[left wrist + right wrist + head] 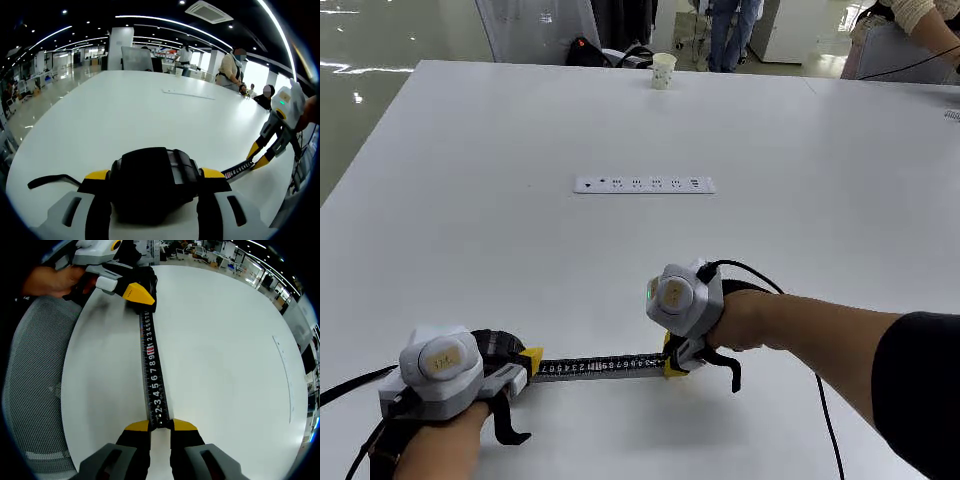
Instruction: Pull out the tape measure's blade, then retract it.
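**blade part way out, both grippers clamped on the tape**

the right gripper (160, 426) is pinching the free end of the blade (152, 370). its yellow tips are closed together on the low numbers, and the end hook is hiding between the jaws. it is holding low to the table (800, 180), probably so the blade is running flat along the surface instead of bowing.

the left gripper (155, 172) is clamping the tape measure case (150, 185) from both sides, jaws tight on the black body. this looks like the anchor: one end is being held fixed while the other is being drawn away. in the head view the case is sitting near the table's near-left edge. the blade is stretching rightward from it to the right gripper, which is working well apart from the case.

judgement: the pull-out is looking under way, with a short run of graduations showing. the retract step is not yet done. on release the blade is likely going to snap back, so the right grip is mattering most.

around it:
- a power strip (645, 185) is lying mid-table, well beyond the blade.
- a paper cup (663, 70) is standing at the far edge.
- neither is getting in the way, and bare table is lying to the right along the pull line.
- a cable (760, 278) is looping over the right wrist and could be snagging on a long pull.
- a mesh chair (35, 365) is sitting beside the table on the case's side.
- people (230, 70) are standing beyond the far side.
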The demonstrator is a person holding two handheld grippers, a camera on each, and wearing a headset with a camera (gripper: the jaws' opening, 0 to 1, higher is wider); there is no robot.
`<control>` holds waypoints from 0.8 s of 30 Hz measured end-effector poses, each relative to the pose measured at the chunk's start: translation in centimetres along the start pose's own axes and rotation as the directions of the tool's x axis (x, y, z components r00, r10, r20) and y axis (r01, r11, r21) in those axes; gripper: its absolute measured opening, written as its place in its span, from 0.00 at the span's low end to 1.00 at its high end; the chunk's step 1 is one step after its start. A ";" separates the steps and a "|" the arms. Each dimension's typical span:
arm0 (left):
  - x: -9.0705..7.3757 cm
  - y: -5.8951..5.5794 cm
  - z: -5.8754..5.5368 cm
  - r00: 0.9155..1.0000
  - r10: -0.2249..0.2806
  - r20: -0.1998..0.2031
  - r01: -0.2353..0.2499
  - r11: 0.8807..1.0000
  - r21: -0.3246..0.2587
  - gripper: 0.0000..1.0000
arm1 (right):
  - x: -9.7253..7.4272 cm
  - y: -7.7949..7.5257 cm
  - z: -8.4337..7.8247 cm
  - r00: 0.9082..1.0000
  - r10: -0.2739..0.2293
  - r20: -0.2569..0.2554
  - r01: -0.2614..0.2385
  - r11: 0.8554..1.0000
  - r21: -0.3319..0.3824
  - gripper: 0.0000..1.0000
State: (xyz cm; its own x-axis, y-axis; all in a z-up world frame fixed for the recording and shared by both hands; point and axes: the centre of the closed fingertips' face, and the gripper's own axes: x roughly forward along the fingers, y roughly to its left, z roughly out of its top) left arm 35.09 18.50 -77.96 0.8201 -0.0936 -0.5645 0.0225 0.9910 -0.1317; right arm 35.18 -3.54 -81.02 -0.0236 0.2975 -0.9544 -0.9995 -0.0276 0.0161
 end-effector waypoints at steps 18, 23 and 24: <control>0.1 0.0 0.0 1.000 0.001 0.001 -0.001 1.000 -0.001 0.65 | 0.2 0.1 0.4 1.000 -0.005 -0.003 0.005 1.000 -0.015 0.10; 0.1 0.1 0.0 1.000 0.001 0.001 -0.001 1.000 -0.002 0.65 | 0.2 0.1 0.6 1.000 0.001 0.001 0.000 0.999 -0.034 0.10; 0.1 0.1 0.0 1.000 0.000 0.001 0.000 1.000 -0.002 0.65 | 0.2 0.1 0.6 1.000 0.002 0.001 -0.002 0.999 -0.035 0.10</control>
State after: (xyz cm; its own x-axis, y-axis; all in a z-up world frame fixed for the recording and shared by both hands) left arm 35.19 18.55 -78.02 0.8208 -0.0931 -0.5636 0.0212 0.9909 -0.1327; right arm 35.09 -2.91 -81.03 -0.0253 0.2984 -0.9541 -0.9981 -0.0614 0.0072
